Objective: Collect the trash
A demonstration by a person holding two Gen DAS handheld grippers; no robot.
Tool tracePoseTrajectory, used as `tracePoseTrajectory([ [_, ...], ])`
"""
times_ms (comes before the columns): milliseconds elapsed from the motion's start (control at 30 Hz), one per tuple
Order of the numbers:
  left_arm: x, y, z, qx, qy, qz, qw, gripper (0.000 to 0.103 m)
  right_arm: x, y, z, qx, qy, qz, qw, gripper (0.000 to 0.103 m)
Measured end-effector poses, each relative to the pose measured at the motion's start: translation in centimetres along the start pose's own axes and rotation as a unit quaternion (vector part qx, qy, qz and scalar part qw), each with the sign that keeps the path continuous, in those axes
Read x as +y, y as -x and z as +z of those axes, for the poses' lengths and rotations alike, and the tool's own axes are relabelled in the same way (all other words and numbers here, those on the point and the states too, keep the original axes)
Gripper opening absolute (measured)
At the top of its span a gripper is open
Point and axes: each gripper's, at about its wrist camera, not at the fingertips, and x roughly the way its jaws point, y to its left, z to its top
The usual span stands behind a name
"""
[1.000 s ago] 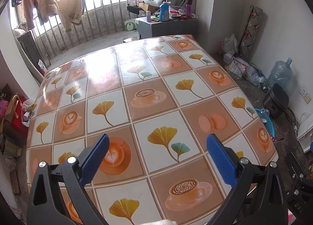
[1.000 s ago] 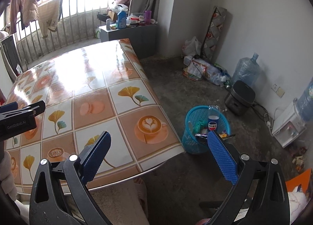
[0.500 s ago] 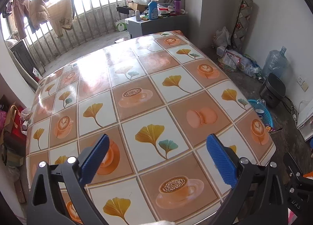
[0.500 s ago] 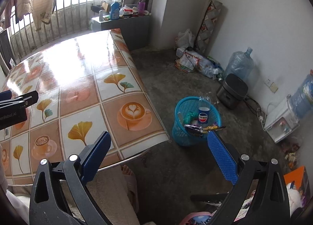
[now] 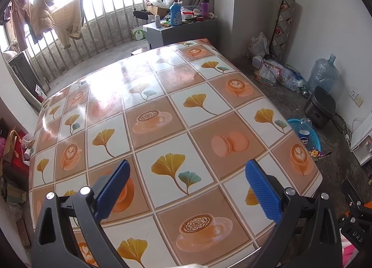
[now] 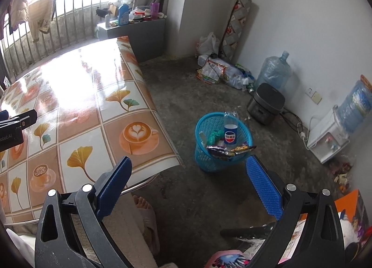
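Blue-padded left claw and right claw gape wide, empty.

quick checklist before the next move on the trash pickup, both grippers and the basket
1. Left gripper empty, jaws wide apart: ok.
2. Right gripper empty, jaws wide apart: ok.
3. Blue basket upright on the floor beside the table: ok.
4. Room in the basket: not ok. The bottle stands above the rim and the wrappers lie across the rim.
5. Trash left on the table: none in either view, ok; the strip nearest the person is hidden, cannot tell.
6. Next target chosen: cannot tell. Loose litter lies on the floor by the wall, away from both grippers.
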Motion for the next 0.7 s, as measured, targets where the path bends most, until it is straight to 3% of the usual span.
tracePoseTrajectory([
  [400,0.3,0.6,0.0,-0.01,-0.007,0.007,0.9999,0.097,-0.1,-0.1,0.4,-0.005,0.002,0.0,1.0,0.095],
  [700,3.0,0.6,-0.8,0.002,0.022,0.031,0.9993,0.097,0.9,-0.5,0.6,-0.009,0.016,0.013,1.0,0.095],
])
